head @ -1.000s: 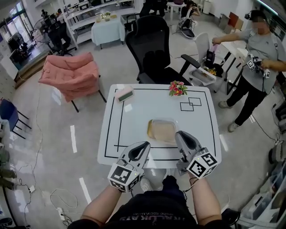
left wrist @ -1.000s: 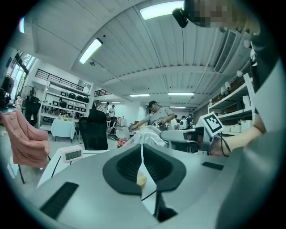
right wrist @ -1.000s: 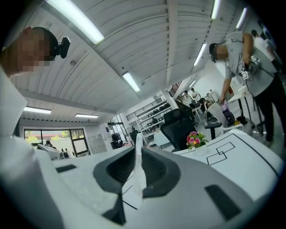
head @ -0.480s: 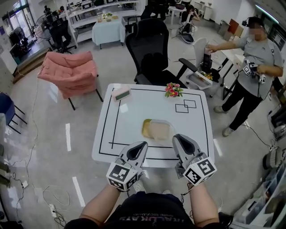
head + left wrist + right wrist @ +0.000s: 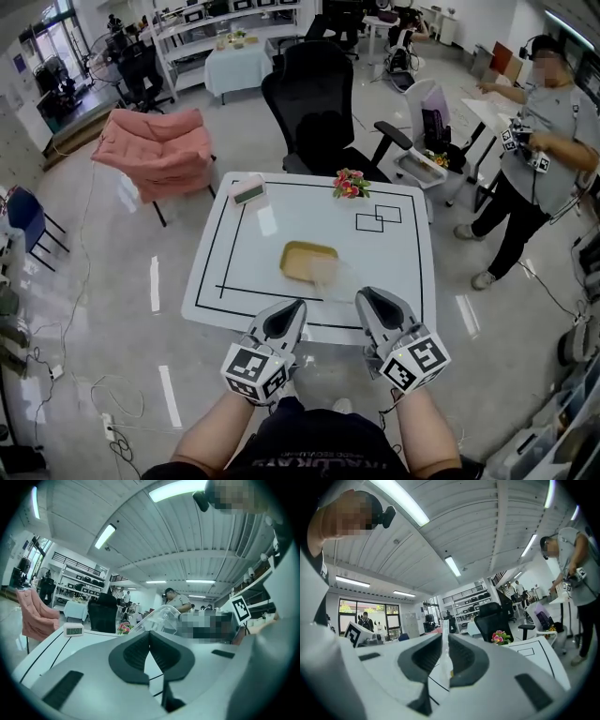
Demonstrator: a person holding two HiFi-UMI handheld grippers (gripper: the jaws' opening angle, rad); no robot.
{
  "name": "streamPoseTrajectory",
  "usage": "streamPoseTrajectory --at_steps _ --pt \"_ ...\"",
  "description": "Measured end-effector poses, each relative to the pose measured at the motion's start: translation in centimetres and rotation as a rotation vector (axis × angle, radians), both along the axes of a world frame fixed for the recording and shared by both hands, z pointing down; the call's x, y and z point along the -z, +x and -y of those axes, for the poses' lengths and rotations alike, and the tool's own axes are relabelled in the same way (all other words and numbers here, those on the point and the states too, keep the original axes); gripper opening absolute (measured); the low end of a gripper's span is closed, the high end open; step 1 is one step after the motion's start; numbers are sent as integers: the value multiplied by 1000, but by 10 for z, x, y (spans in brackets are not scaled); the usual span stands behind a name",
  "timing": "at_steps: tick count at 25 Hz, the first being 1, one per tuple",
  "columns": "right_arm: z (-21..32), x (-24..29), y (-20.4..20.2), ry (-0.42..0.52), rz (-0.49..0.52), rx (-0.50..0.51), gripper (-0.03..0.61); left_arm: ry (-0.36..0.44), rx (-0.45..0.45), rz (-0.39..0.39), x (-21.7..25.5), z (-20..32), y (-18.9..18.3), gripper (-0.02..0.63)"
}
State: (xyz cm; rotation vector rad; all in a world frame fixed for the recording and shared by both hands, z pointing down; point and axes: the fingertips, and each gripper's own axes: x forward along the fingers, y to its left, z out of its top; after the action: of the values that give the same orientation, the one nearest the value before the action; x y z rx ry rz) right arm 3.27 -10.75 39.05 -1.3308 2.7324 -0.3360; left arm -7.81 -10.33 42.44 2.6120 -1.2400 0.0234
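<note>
A yellow tray (image 5: 305,260) lies uncovered in the middle of the white table (image 5: 398,272). Just to the near right of it hangs a clear plastic cover (image 5: 336,278), held between my two grippers. My left gripper (image 5: 292,309) is over the table's near edge, jaws closed; in the left gripper view (image 5: 150,641) the clear cover (image 5: 161,618) rises right beyond its tips. My right gripper (image 5: 364,298) is shut on a thin edge of the same clear plastic (image 5: 446,660), which stands up between the jaws (image 5: 445,644).
A small bunch of flowers (image 5: 349,184) and a digital clock (image 5: 248,190) stand at the table's far edge. A black office chair (image 5: 314,103) is behind the table, a pink chair (image 5: 155,150) to the left. A person (image 5: 539,141) stands at the right.
The clear cover has come off the yellow tray and moved toward me with both grippers. The tray now shows bare yellow. The view has pulled back from the table.
</note>
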Motion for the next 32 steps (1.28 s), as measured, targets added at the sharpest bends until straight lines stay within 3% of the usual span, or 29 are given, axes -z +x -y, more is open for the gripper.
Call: streamPoseTrajectory --at_steps 16,32 --pt "-51 -25 42 -28 52 144 43 -18 126 41 -14 -73 49 3" --pt "-75 -25 54 -15 34 190 41 3 154 36 -10 -96 69 3"
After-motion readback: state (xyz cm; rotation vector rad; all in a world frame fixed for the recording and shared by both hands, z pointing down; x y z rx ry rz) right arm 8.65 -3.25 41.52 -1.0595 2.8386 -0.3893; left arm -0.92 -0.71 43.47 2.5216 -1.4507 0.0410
